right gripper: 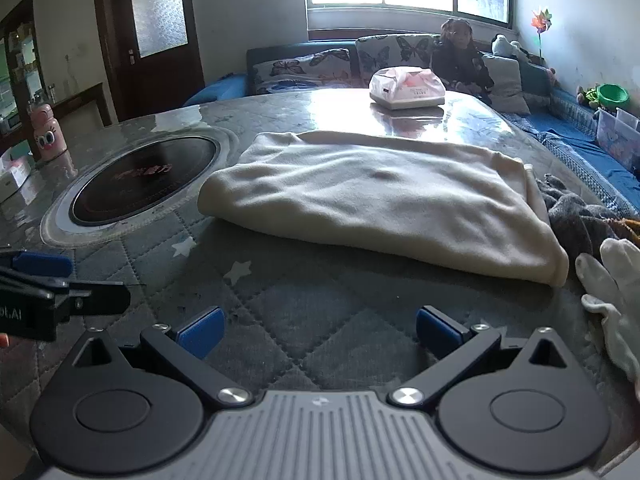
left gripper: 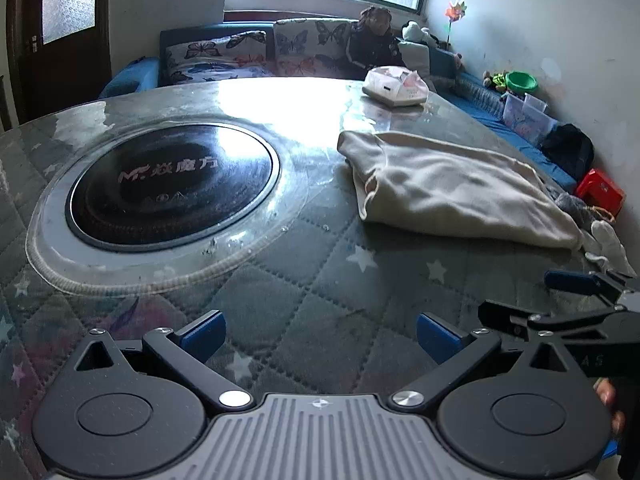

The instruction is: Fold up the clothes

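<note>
1. The left gripper (left gripper: 320, 338) is held wide open, nothing between its jaws, over the quilted table (left gripper: 280, 300).
2. The right gripper (right gripper: 318, 330) is likewise spread wide and empty, just short of the garment.
3. The cream garment (right gripper: 380, 196) is laid folded flat on the table, right of the round hob (right gripper: 146, 174).
4. A tissue pack (right gripper: 406, 88) is seen beyond the garment.
5. Grey cloth (right gripper: 576, 216) is bunched against the garment's right edge.

Grey garment (right gripper: 576, 216): right of right hand-held gripper (right gripper: 320, 330), partly under cream cloth (right gripper: 380, 200), frame-cropped.
</note>
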`<move>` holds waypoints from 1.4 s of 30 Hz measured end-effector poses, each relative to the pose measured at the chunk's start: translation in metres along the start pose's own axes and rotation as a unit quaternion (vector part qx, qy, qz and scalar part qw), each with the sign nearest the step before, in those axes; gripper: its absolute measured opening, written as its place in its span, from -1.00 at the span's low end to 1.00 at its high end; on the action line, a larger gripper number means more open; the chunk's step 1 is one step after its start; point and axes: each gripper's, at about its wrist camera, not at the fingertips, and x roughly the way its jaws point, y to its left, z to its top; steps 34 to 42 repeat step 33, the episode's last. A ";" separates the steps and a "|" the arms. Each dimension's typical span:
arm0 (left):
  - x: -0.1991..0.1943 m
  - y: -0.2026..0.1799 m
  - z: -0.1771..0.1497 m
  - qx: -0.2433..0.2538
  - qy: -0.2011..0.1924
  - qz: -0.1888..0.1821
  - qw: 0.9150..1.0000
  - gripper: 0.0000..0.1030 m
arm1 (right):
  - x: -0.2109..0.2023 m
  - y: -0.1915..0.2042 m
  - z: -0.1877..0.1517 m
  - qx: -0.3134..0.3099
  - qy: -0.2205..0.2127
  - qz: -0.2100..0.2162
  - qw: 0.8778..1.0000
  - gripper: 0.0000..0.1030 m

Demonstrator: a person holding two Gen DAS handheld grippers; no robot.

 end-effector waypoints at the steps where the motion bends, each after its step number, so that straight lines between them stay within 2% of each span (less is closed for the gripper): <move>1: 0.000 0.000 -0.001 0.000 0.001 0.000 1.000 1.00 | 0.000 0.000 0.000 0.000 0.000 -0.001 1.000 1.00; 15: -0.005 -0.006 -0.005 0.006 -0.002 0.022 1.000 1.00 | -0.002 0.000 -0.002 0.009 0.001 -0.011 1.000 1.00; 28: -0.012 -0.021 -0.008 0.028 -0.014 0.021 0.999 1.00 | -0.010 -0.002 -0.009 0.020 -0.001 -0.016 1.000 1.00; 42: -0.015 -0.024 -0.008 0.024 -0.020 0.023 0.999 1.00 | -0.013 -0.002 -0.011 0.022 -0.002 -0.016 1.000 1.00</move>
